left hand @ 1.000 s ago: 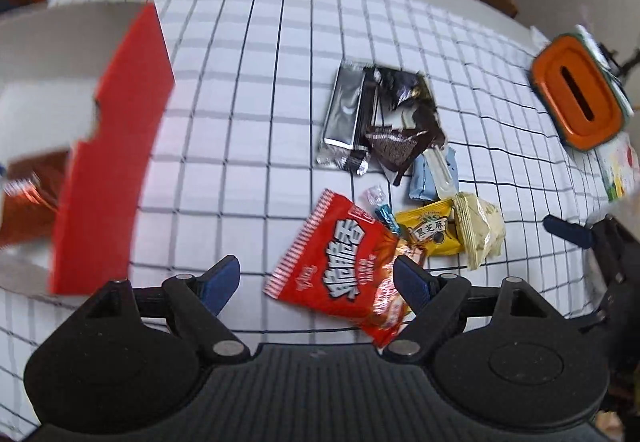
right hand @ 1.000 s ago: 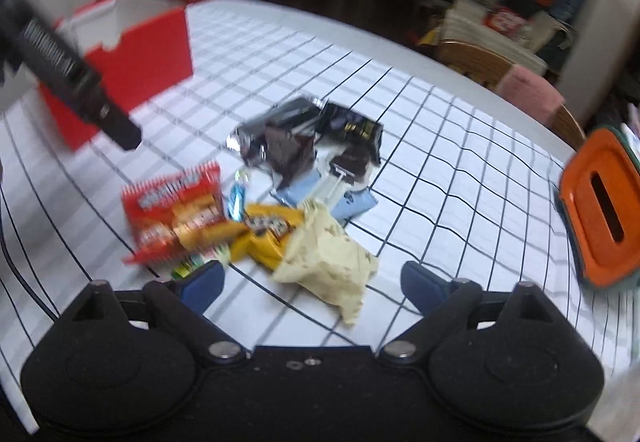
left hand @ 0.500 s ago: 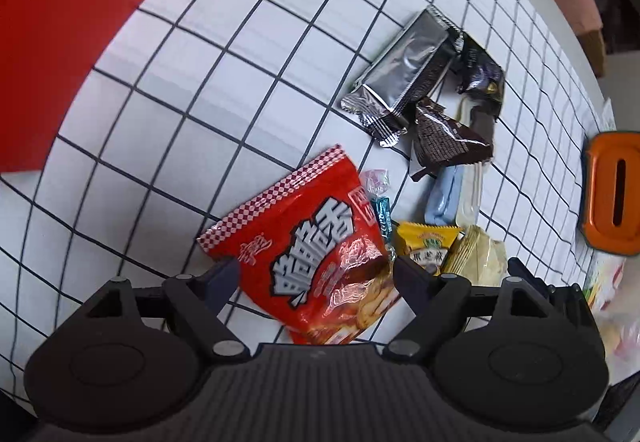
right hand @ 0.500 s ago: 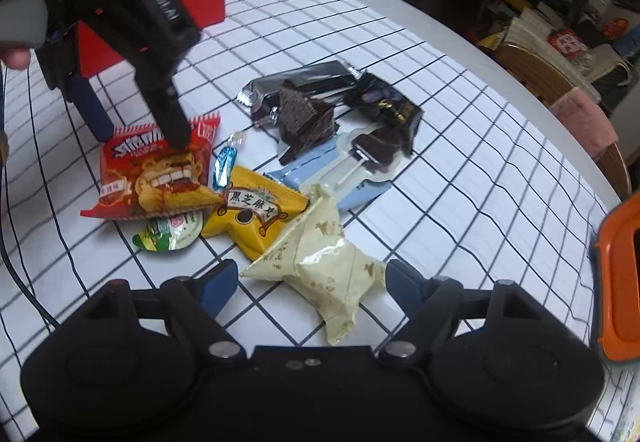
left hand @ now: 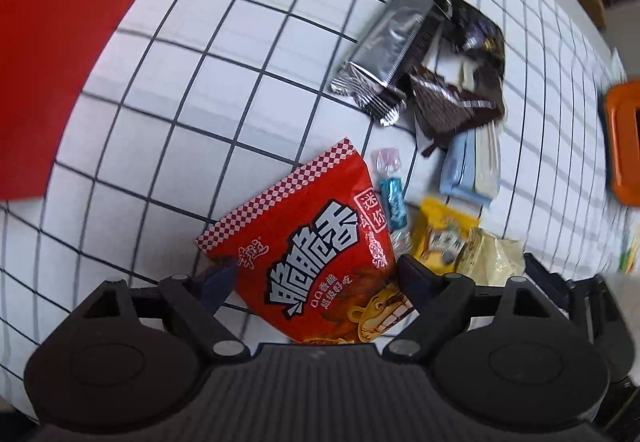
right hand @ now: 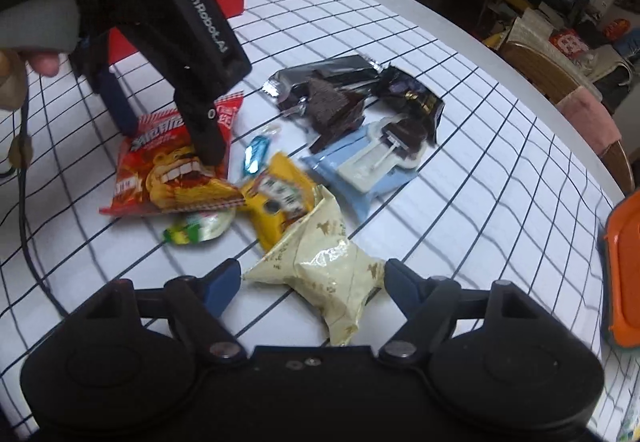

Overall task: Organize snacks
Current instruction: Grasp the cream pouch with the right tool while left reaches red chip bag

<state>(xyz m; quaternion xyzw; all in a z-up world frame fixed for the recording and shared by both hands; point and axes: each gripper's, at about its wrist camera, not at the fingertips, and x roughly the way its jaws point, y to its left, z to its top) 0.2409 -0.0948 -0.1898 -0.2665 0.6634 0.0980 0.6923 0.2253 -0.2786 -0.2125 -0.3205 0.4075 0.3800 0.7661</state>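
A red snack bag (left hand: 312, 254) with a cartoon face lies on the grid tablecloth (left hand: 200, 102). My left gripper (left hand: 316, 270) points down over it, open, one finger on either side of the bag. In the right wrist view one of its fingers (right hand: 208, 150) rests on the red bag (right hand: 160, 170). A cream packet (right hand: 324, 266) lies between the fingers of my right gripper (right hand: 310, 274), which stand close beside it and are open. A yellow packet (right hand: 276, 198) touches both the bag and the cream packet.
Behind the pile lie a silver wrapper (left hand: 392, 46), brown chocolate wrappers (right hand: 332, 110), a pale blue packet (right hand: 360, 178), a small blue candy (right hand: 256, 154) and a green jelly cup (right hand: 196, 230). A red box (left hand: 60, 62) stands at the far left. An orange-lidded container (right hand: 624, 274) sits at the right.
My left gripper has come down and rolled, and it now straddles the red bag. The right gripper sank toward the cream packet and its fingers stand closer together.
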